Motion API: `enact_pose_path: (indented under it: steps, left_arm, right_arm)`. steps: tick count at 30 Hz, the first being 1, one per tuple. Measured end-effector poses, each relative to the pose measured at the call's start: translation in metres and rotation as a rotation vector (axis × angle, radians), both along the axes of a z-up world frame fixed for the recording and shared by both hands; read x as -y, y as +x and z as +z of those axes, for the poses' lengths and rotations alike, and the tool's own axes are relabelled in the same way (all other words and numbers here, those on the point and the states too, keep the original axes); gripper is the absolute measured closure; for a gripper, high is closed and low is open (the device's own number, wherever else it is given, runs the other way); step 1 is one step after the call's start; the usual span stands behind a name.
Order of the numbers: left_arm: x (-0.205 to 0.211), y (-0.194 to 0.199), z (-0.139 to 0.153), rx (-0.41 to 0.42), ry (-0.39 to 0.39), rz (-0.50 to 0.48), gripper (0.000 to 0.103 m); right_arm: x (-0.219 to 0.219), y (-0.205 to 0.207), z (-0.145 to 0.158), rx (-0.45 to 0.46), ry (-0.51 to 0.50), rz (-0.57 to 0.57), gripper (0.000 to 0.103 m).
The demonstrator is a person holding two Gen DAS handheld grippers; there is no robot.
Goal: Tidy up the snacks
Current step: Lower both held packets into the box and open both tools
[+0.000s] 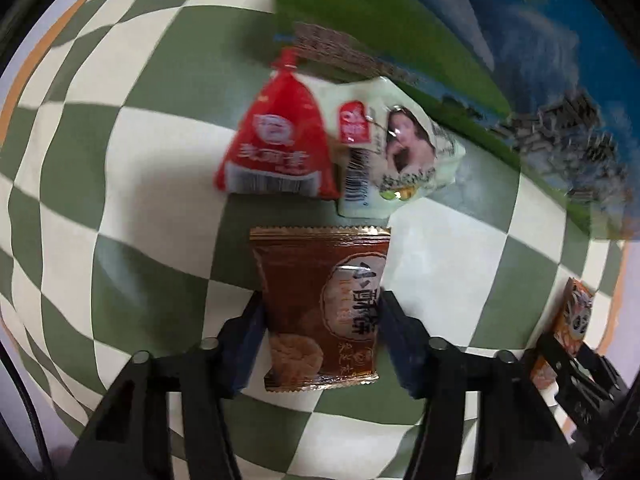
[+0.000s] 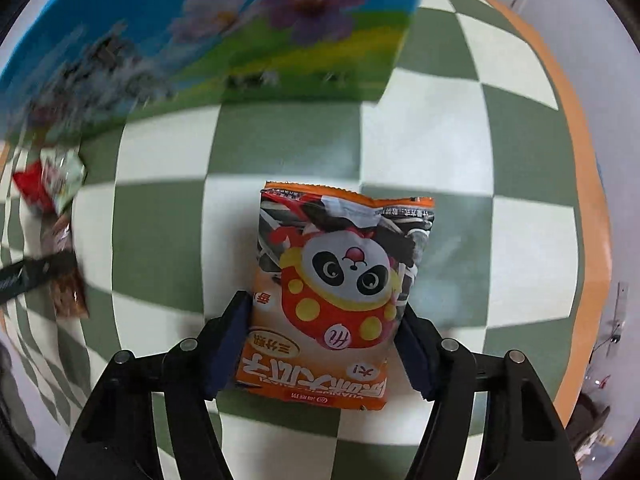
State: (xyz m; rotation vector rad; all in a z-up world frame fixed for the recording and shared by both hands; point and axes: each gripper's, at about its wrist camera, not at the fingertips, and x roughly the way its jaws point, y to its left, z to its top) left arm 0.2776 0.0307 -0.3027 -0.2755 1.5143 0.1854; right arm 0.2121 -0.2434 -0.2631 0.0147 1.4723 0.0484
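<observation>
1. Brown foil biscuit packet [image 1: 320, 312], clamped between left gripper [image 1: 320, 320] fingers, above checked cloth [image 1: 160, 160]; best kept level, squeezed lightly to spare contents.
2. Orange panda seed packet [image 2: 332, 300], clamped at its lower half in right gripper [image 2: 324, 340], same cloth.
3. Red sachet [image 1: 276, 144] and pale green sachet [image 1: 400, 152], touching, just beyond brown packet, beside picture-printed box [image 1: 440, 40].
4. Likely destination: box; both sachets lying across left approach.

Brown packet [image 1: 320, 308]: sealed, flat.
Orange panda packet [image 2: 336, 292]: sealed, creased top.
Red packet [image 1: 276, 140]: just beside pale green packet [image 1: 400, 152], touching.
</observation>
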Motion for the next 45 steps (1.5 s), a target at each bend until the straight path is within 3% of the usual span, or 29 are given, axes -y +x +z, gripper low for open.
enact_pose_path:
  steps: [5,11,13,16,20,23,26,31,37,43,45]
  left_arm:
    - [0.029,-0.017,0.001,0.0,0.022,-0.117,0.051]
    - [0.073,-0.059,-0.009,-0.073,-0.049,-0.252,0.051]
    - [0.079,-0.061,-0.015,-0.077,-0.057,-0.26,0.048]
    - [0.078,-0.057,-0.031,-0.113,-0.078,-0.251,0.043]
    - [0.072,-0.048,-0.034,-0.111,-0.087,-0.221,0.043]
    - [0.064,-0.052,-0.031,-0.105,-0.065,-0.206,0.05]
    - [0.068,-0.062,-0.025,-0.093,-0.049,-0.207,0.05]
    - [0.076,-0.059,0.0,-0.038,-0.033,-0.232,0.05]
    - [0.082,-0.041,0.067,0.088,-0.086,-0.244,0.05]
    - [0.078,0.018,0.158,0.24,-0.158,-0.255,0.05]
    - [0.083,0.038,0.175,0.274,-0.158,-0.264,0.05]
  right_arm:
    - [0.0,-0.016,-0.002,-0.002,0.027,0.03,0.034]
    - [-0.011,-0.053,-0.007,-0.083,0.058,0.112,0.035]
    - [-0.016,-0.064,-0.01,-0.104,0.056,0.136,0.034]
    - [-0.01,-0.062,-0.012,-0.093,0.075,0.086,0.03]
    - [0.0,-0.054,-0.016,-0.099,0.084,0.033,0.027]
    - [0.003,-0.047,-0.018,-0.094,0.063,0.04,0.027]
    - [-0.006,-0.054,-0.02,-0.074,0.02,0.075,0.036]
    - [0.008,-0.062,-0.009,-0.04,0.091,0.027,0.042]
    - [0.044,-0.074,0.04,0.034,0.204,-0.009,0.042]
    - [0.036,-0.013,0.159,0.182,0.307,0.004,0.042]
    - [0.039,0.006,0.182,0.216,0.325,0.008,0.042]
